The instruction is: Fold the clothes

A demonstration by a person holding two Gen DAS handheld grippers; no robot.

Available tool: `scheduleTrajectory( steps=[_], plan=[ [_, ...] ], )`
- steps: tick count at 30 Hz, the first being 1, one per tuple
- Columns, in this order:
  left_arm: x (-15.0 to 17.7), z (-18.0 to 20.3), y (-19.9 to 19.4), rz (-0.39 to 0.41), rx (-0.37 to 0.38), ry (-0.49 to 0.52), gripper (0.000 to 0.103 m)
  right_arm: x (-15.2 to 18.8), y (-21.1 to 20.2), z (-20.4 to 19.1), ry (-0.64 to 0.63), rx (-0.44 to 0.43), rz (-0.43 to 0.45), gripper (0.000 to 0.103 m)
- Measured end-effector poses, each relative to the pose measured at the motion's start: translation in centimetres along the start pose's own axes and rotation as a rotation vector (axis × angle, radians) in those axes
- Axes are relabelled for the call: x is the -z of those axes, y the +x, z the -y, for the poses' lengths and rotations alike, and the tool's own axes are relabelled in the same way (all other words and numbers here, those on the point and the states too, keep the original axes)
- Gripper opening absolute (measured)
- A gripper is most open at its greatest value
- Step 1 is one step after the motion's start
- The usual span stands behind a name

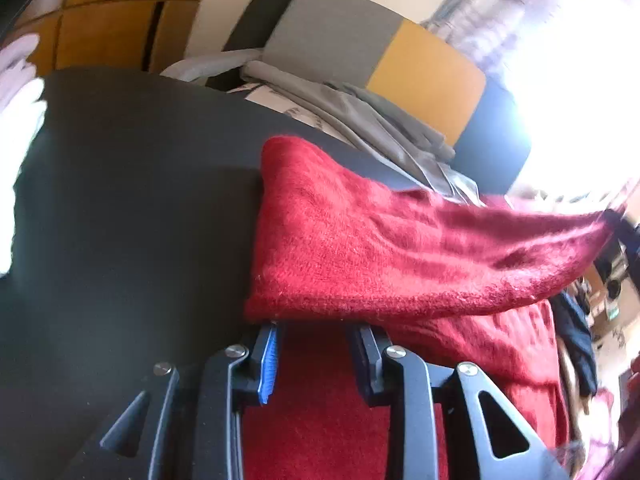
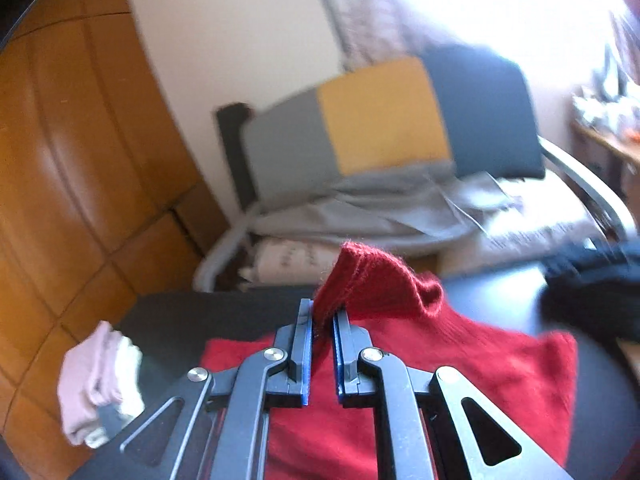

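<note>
A red knitted sweater [image 1: 400, 248] lies on a black table [image 1: 120, 200]. In the left wrist view a folded band of it stretches taut to the right, above the rest of the garment. My left gripper [image 1: 316, 320] sits at the band's lower left corner, its jaws part-way closed around the thick fold and its tips hidden by the cloth. In the right wrist view my right gripper [image 2: 322, 316] is shut on a raised corner of the red sweater [image 2: 372, 280], which peaks above the fingers. The sweater's body spreads flat below.
A pink and white cloth pile [image 2: 96, 380] sits at the table's left edge. A black garment [image 2: 592, 292] lies at the right. Behind the table stands a chair [image 2: 380, 120] with grey, yellow and dark cushions and grey clothes [image 2: 360, 208] heaped on it. Wooden cabinets [image 2: 60, 160] are at the left.
</note>
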State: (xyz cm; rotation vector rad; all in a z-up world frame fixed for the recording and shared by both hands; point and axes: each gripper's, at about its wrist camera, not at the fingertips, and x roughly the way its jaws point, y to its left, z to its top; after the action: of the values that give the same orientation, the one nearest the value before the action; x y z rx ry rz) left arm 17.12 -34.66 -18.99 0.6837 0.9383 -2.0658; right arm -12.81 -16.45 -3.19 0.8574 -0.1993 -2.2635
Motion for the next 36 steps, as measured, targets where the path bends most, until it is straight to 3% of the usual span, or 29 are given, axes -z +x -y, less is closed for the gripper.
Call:
scheduleTrajectory(
  steps=[6, 11, 12, 14, 16, 19, 21, 23, 25, 29, 36],
  plan=[
    [0.8, 0.1, 0.4, -0.018, 0.004, 0.019, 0.031, 6.0, 1.0, 5.8, 0.128, 0.065, -0.118, 0.009],
    [1.0, 0.5, 0.5, -0.019, -0.009, 0.036, 0.031, 9.5, 1.4, 8.6, 0.262, 0.025, -0.138, 0.015],
    [1.1, 0.6, 0.4, -0.019, -0.013, 0.041, 0.031, 9.7, 1.3, 9.1, 0.296, 0.013, -0.126, 0.022],
    [1.1, 0.9, 0.6, -0.018, -0.023, 0.050, 0.032, 10.2, 1.0, 10.1, 0.363, -0.012, -0.102, 0.065],
    [1.2, 1.1, 0.6, -0.017, -0.027, 0.053, 0.032, 10.5, 0.8, 11.1, 0.429, -0.036, -0.072, 0.071],
    [1.4, 1.1, 0.6, -0.014, -0.028, 0.056, 0.032, 10.2, 1.1, 11.7, 0.468, -0.019, -0.048, 0.070],
    [1.5, 1.1, 0.5, -0.013, -0.027, 0.056, 0.032, 9.9, 1.9, 12.0, 0.479, 0.006, -0.064, 0.062],
    [1.5, 1.2, 0.4, -0.016, -0.015, 0.067, 0.033, 9.4, 2.7, 11.9, 0.455, 0.030, -0.099, 0.021],
    [1.4, 1.5, 0.4, -0.028, -0.008, 0.097, 0.033, 8.6, 3.1, 11.4, 0.399, 0.058, -0.123, 0.009],
    [1.7, 1.3, 0.0, -0.046, -0.006, 0.117, 0.033, 6.2, 1.1, 9.5, 0.207, 0.140, -0.060, 0.009],
    [2.7, 0.1, -1.3, -0.053, -0.005, 0.114, 0.033, 6.9, 1.3, 11.8, 0.203, 0.235, -0.092, 0.009]
  ],
)
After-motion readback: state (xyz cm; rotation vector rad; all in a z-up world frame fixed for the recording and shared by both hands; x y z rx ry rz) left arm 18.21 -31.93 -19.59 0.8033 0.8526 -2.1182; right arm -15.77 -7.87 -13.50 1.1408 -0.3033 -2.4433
